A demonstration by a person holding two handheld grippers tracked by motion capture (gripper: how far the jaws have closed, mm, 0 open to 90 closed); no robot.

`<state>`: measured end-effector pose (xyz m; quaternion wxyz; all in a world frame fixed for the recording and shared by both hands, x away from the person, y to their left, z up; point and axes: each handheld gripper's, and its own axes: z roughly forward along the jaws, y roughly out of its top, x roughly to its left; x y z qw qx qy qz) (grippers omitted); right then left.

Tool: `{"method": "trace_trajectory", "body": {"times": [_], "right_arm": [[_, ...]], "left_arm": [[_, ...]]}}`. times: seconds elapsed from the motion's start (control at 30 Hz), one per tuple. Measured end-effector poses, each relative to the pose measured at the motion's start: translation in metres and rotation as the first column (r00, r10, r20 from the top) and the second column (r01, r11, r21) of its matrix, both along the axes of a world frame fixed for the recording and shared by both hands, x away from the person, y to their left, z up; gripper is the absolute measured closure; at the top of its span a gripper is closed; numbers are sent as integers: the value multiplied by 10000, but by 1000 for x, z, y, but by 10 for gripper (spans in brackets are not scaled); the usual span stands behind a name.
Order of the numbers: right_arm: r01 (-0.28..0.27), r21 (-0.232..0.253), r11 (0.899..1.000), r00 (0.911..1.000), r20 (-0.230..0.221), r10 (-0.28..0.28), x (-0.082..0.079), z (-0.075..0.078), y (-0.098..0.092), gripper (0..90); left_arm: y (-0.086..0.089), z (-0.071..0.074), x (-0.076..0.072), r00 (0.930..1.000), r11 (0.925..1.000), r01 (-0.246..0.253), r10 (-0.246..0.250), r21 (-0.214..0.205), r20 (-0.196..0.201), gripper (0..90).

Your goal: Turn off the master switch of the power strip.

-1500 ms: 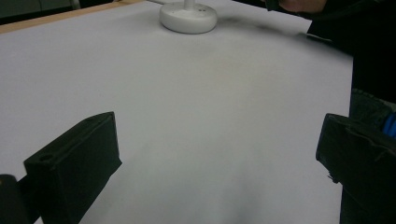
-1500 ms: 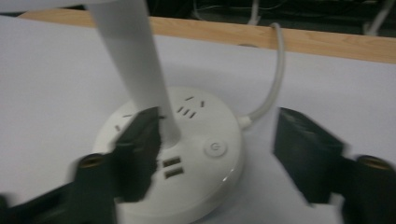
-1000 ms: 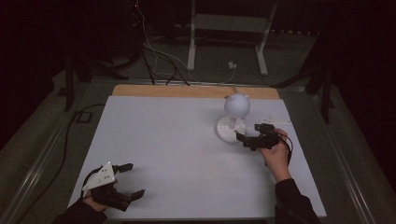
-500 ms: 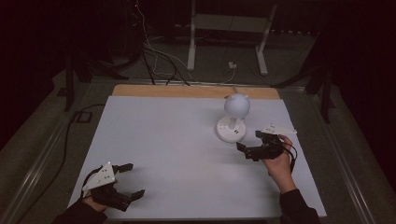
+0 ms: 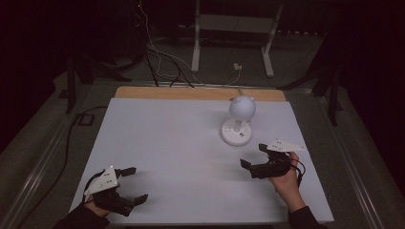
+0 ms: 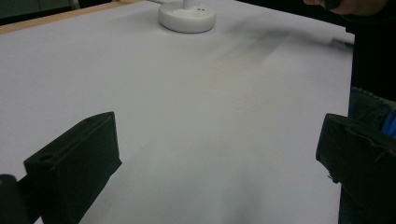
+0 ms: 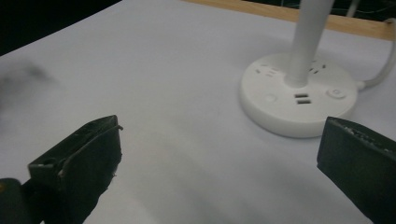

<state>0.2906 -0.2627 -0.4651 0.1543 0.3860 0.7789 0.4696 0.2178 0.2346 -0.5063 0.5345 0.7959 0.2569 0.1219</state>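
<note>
Lamp head: cut off by the top edge in the right gripper view.
Lamp stem: cut off in the left gripper view.
Lamp cable: ran out past the right edge.
Base markings: too small to read.

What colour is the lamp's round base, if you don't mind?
White; the lamp's round base shows best in the right gripper view.

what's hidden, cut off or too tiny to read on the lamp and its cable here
- Lamp head: cut off by the top edge in the right gripper view, where the stem runs out of frame.
- Base markings: too small in the high view.
- Cable: leaves the right edge in the right gripper view.
</note>
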Motion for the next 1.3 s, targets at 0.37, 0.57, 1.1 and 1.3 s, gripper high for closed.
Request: {"method": "trace_trajectory", "body": {"times": [0.37, 0.57, 1.1, 1.3], "right_arm": [[-629, -439, 9971, 9980, -125, 624, -21, -17, 2, 0], [-1116, -446, 9928, 9937, -172, 1109, -27, -28, -1, 0], [-1892, -1009, 9767, 9816, 71, 1909, -45, -47, -16, 0], [-2095, -1242, 9699, 9776, -64, 2103, -52, -52, -21, 0]], "left_arm": [[0, 0, 0, 10000, 10000, 26, -26, 29, -11, 1], [0, 0, 0, 10000, 10000, 36, -36, 11, -8, 1], [0, 0, -1, 10000, 10000, 31, -31, 31, -8, 1], [0, 0, -1, 10000, 10000, 34, -34, 62, -12, 1]]}}
